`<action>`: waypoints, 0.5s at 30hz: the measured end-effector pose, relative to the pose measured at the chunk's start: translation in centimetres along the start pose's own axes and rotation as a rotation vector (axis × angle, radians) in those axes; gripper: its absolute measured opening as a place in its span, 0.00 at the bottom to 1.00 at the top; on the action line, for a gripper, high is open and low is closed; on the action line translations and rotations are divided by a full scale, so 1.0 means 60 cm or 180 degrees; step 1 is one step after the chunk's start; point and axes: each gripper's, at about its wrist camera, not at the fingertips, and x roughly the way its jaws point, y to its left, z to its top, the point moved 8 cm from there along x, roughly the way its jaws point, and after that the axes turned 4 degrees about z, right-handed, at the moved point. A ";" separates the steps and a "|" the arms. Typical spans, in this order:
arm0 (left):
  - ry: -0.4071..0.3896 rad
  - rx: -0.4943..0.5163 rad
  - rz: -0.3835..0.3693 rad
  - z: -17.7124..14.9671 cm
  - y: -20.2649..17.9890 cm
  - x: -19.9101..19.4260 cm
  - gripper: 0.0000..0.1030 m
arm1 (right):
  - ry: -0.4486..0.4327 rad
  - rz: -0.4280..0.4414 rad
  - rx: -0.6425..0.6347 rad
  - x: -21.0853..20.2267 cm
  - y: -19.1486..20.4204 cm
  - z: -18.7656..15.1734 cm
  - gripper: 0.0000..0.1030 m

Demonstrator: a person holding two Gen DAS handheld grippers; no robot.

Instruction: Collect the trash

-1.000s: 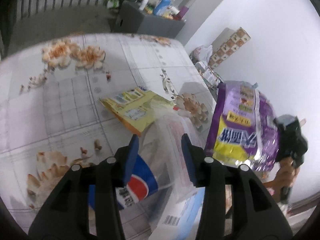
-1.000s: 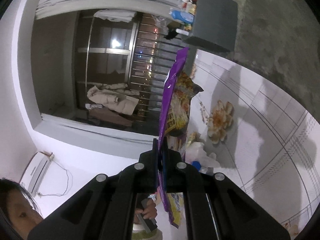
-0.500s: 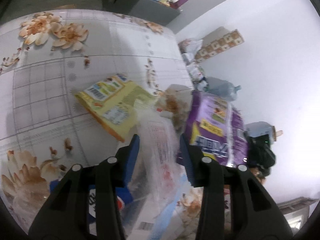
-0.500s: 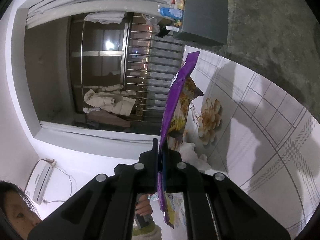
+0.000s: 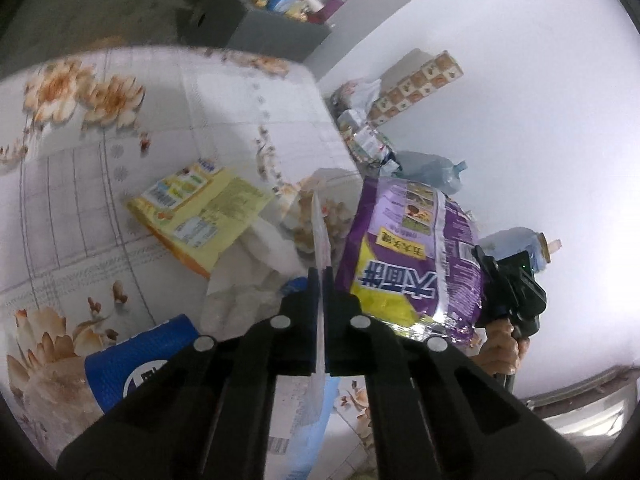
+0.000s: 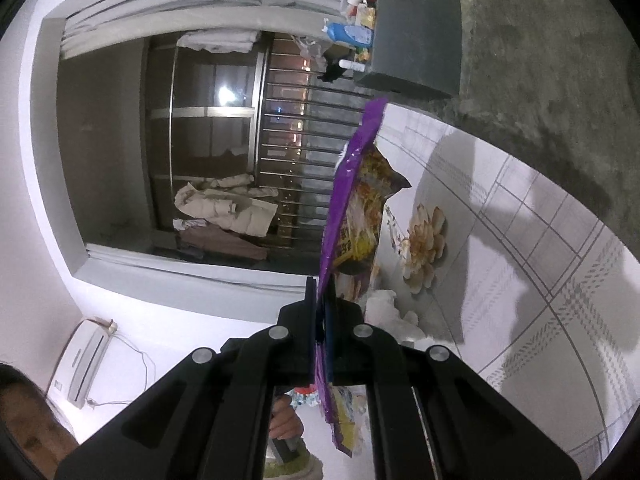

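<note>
Left gripper [image 5: 321, 280] fingers are closed on a thin clear plastic wrapper [image 5: 320, 224]. Right gripper [image 6: 322, 292] fingers pinch a purple foil snack bag [image 6: 352, 208], lifted off the floral-patterned surface [image 5: 80, 184] near its edge.

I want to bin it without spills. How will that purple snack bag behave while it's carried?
The purple snack bag looks like thin, glossy film, so probably light and slippery. It stands up from the right hand-held gripper with only creases, suggesting some stiffness. Its far end looks open, so crumbs might spill if tipped.
</note>
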 end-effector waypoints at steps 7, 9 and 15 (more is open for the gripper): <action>-0.0248 0.0162 -0.0065 0.024 -0.041 -0.040 0.00 | -0.0151 0.0130 -0.0083 -0.032 0.027 0.009 0.04; -0.0294 0.0218 -0.0068 0.030 -0.056 -0.047 0.00 | -0.0207 0.0173 -0.0110 -0.045 0.033 0.012 0.04; -0.0390 0.0385 -0.0059 0.052 -0.107 -0.054 0.00 | -0.0439 0.0278 -0.0171 -0.105 0.049 0.032 0.04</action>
